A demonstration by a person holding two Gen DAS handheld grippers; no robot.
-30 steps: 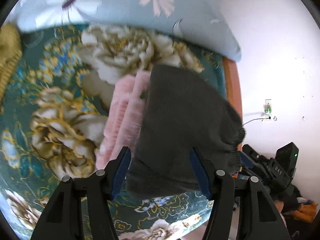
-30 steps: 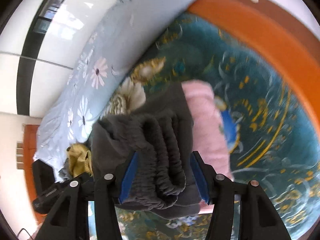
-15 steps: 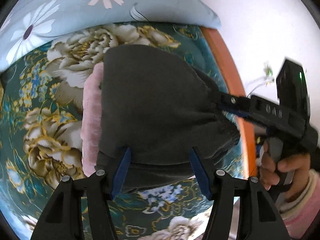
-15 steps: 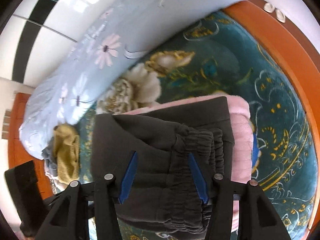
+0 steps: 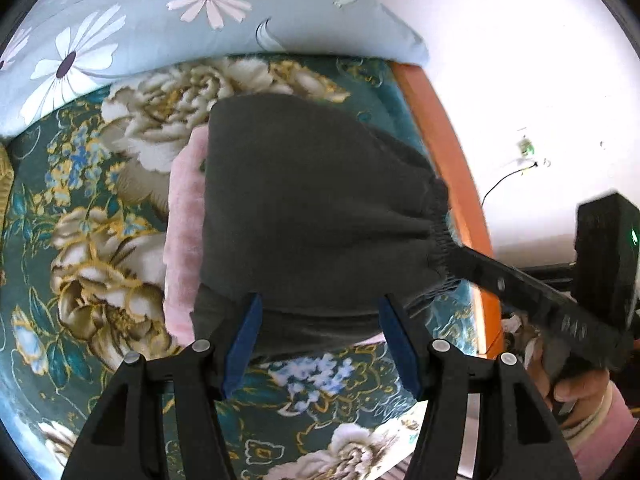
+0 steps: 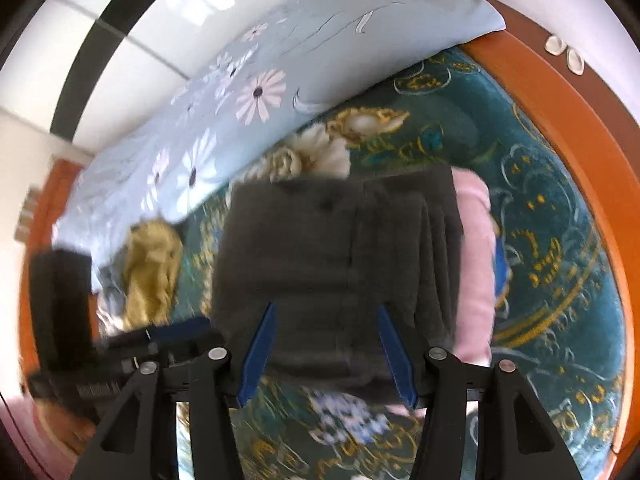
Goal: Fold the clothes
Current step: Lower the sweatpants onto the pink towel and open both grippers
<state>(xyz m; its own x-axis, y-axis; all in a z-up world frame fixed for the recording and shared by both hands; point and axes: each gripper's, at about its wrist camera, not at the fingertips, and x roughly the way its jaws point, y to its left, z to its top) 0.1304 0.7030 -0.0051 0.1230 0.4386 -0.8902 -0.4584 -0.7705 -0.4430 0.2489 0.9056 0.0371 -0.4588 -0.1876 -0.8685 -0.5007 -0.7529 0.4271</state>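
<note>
A folded dark grey garment (image 5: 312,208) lies on top of a folded pink garment (image 5: 184,224) on the floral bedspread. It also shows in the right wrist view (image 6: 332,264), with the pink garment (image 6: 474,264) sticking out on its right. My left gripper (image 5: 320,336) is open, its blue pads at the grey garment's near edge. My right gripper (image 6: 326,354) is open at the garment's near edge too. From the left wrist view the right gripper's fingers (image 5: 480,268) reach the elastic waistband from the right.
A light blue daisy-print pillow (image 5: 180,12) lies behind the stack. The orange wooden bed frame (image 5: 448,168) runs along the right, with a white wall beyond. A crumpled yellow garment (image 6: 150,264) lies to the left of the stack in the right wrist view.
The grey garment has come down from the air onto the pink one. Both grippers have let it go and drawn back slightly; the right gripper has swung round.
</note>
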